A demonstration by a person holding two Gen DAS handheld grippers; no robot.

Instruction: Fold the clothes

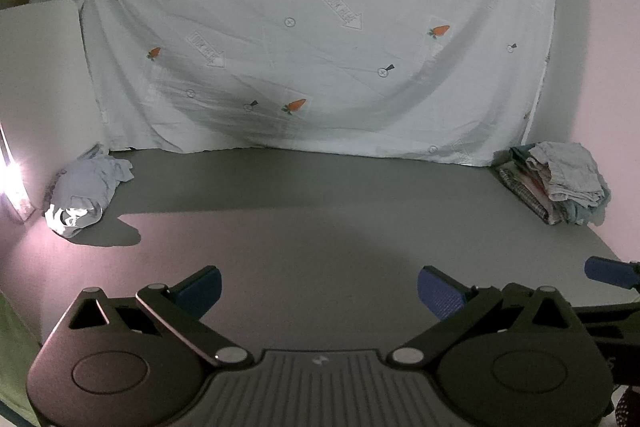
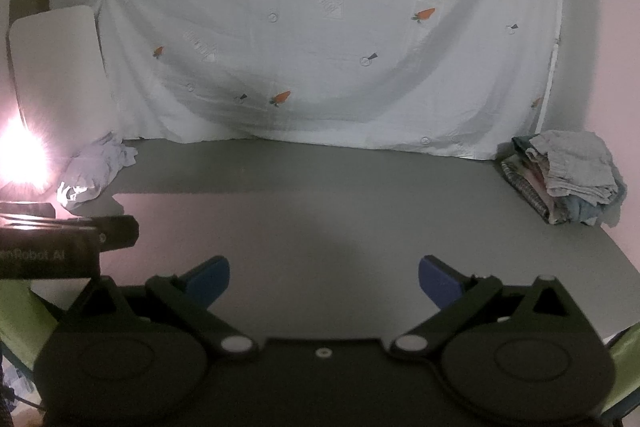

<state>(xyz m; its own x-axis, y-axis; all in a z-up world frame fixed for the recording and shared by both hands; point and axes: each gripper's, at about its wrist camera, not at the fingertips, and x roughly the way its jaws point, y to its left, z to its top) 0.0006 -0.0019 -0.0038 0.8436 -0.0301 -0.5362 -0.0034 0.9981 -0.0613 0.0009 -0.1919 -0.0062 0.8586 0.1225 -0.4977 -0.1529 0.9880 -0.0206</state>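
Grey table (image 1: 320, 211), both tools wide, w/o load.

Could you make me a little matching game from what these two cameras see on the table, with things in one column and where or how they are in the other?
Things:
1. crumpled pale garment
2. stack of folded clothes
3. carrot-print sheet
4. left gripper

Places or states:
A. hanging behind the table
B. far right corner of the table
C. open and holding nothing
D. far left corner, near the bright lamp

Pairs: 1-D, 2-B, 3-A, 4-C
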